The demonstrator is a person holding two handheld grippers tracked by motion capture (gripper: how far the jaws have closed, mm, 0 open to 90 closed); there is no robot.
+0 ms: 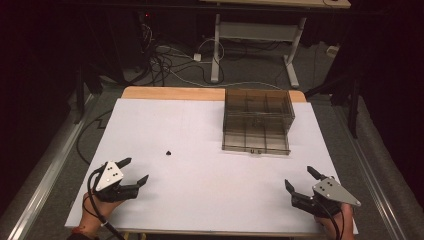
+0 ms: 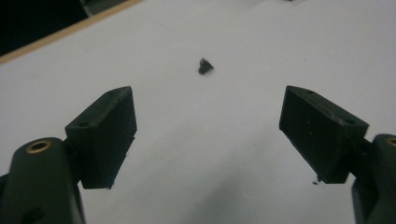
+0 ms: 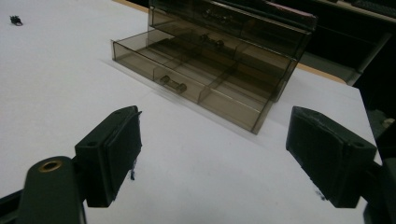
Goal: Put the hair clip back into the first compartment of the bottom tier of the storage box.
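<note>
White-covered table [image 1: 200, 145] with wood far edge, dark room, cables [image 1: 165, 62] on floor.

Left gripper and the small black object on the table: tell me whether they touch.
Apart. The left gripper view shows bare white table between the open left gripper and the small black object lying ahead of its jaws.

Drawer unit [image 1: 257, 121]: smoky clear plastic, bottom drawer [image 3: 191, 81] pulled out, ahead of right fingers.
Small black object [image 2: 204, 66]: ahead of left fingers.
</note>
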